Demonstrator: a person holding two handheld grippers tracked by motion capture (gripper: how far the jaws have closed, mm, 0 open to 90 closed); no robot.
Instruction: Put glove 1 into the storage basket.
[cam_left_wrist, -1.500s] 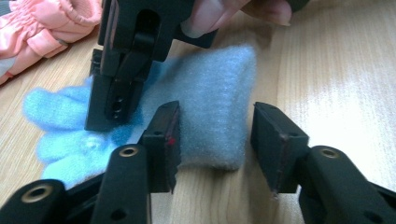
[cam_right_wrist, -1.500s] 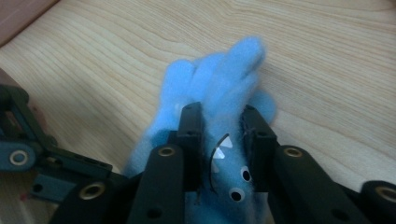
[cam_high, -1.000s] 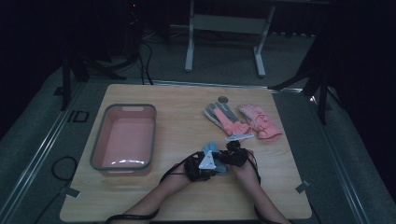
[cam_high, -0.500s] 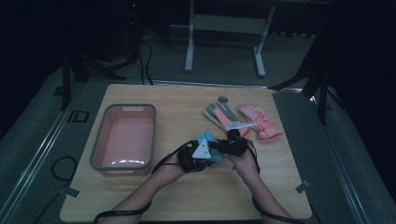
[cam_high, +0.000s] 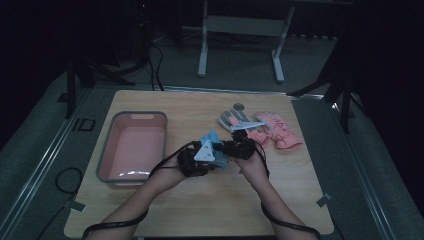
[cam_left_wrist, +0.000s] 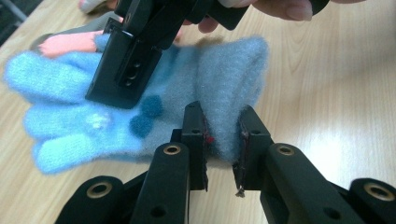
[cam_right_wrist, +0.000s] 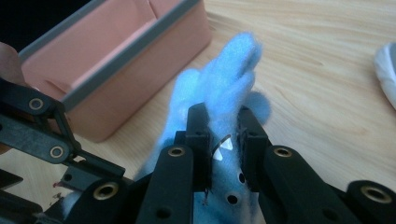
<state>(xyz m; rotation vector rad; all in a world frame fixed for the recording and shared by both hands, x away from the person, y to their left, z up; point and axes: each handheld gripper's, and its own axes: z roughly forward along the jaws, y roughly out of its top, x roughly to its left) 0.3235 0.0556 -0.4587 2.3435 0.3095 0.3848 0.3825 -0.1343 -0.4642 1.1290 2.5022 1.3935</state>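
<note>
A fluffy light blue glove (cam_high: 212, 141) with darker blue pom-poms hangs over the middle of the wooden table (cam_high: 200, 205), held between both grippers. My left gripper (cam_high: 200, 159) is shut on one edge of it. In the left gripper view the jaws (cam_left_wrist: 223, 116) pinch a fold of the blue glove (cam_left_wrist: 70, 116). My right gripper (cam_high: 235, 149) is shut on the other end. In the right gripper view its jaws (cam_right_wrist: 222, 116) clamp the blue glove (cam_right_wrist: 226, 74), whose fingers stick up past them. The right gripper (cam_left_wrist: 126, 60) also appears in the left gripper view, clamped on the glove.
A pink bin with a grey rim (cam_high: 131, 115) sits at the left, close to the left hand, and is seen too as the bin (cam_right_wrist: 116, 60) in the right gripper view. A pink glove (cam_high: 277, 131) and a grey-white glove (cam_high: 233, 120) lie at the back right, with a small round disc (cam_high: 239, 106) behind them.
Both hands have risen off the table with the blue glove between them and moved away from the person, toward the table's middle. Both grips have held.
</note>
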